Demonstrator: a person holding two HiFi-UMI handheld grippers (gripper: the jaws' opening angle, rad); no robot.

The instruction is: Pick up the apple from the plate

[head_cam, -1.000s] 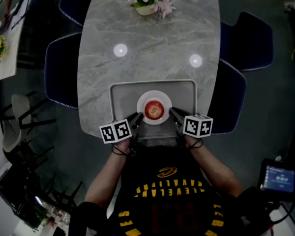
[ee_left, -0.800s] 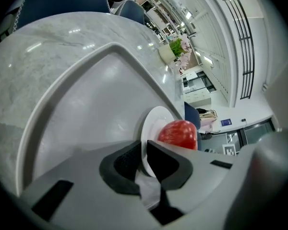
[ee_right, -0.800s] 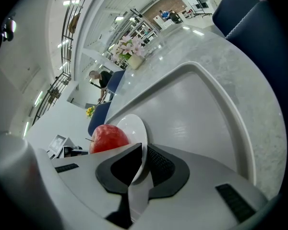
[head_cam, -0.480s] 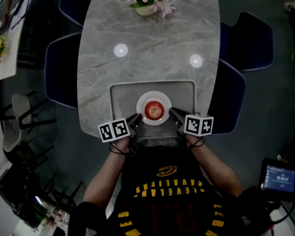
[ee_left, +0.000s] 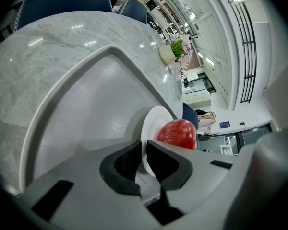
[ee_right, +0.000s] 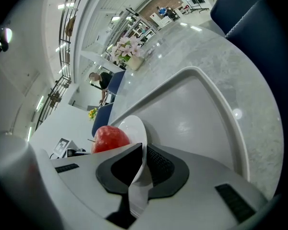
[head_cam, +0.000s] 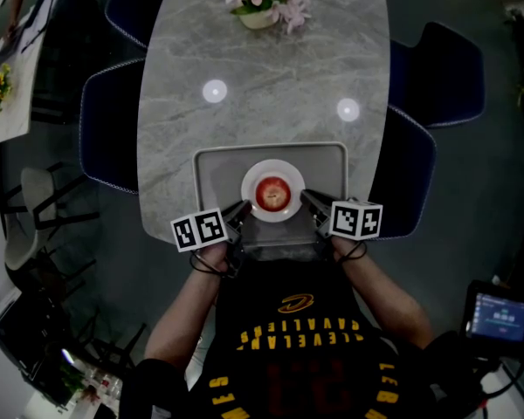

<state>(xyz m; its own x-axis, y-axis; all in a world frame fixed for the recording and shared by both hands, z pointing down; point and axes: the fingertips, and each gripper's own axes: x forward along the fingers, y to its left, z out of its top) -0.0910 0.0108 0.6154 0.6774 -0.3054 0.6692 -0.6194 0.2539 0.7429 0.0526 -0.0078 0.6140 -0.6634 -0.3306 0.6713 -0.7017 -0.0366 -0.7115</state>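
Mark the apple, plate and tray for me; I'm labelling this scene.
apple (head_cam: pixel 273 194): head view, its red top.
plate (head_cam: pixel 250 185): head view, bare left rim.
tray (head_cam: pixel 218 175): head view, bare floor left of plate.

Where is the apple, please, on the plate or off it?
On it: the apple rests at the centre of the plate on the tray.
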